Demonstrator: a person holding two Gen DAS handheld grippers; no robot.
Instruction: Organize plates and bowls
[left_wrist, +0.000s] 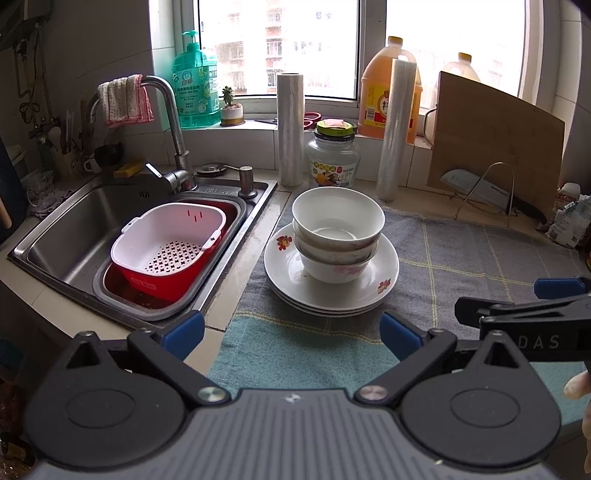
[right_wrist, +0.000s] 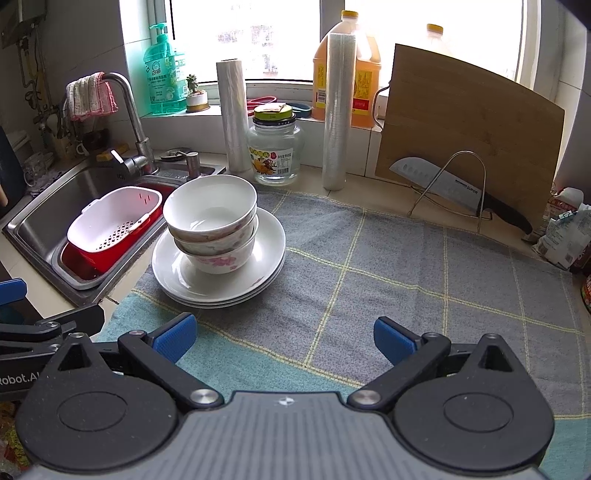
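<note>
Left tool, jaws wide and empty, faces the stacked bowls at frame centre; right tool, equally wide, sees them upper left.

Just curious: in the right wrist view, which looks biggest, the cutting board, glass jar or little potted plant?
1. Cutting board
2. Glass jar
3. Potted plant

The plant sits farthest back on the sill, so distance shrinks it somewhat.
</note>
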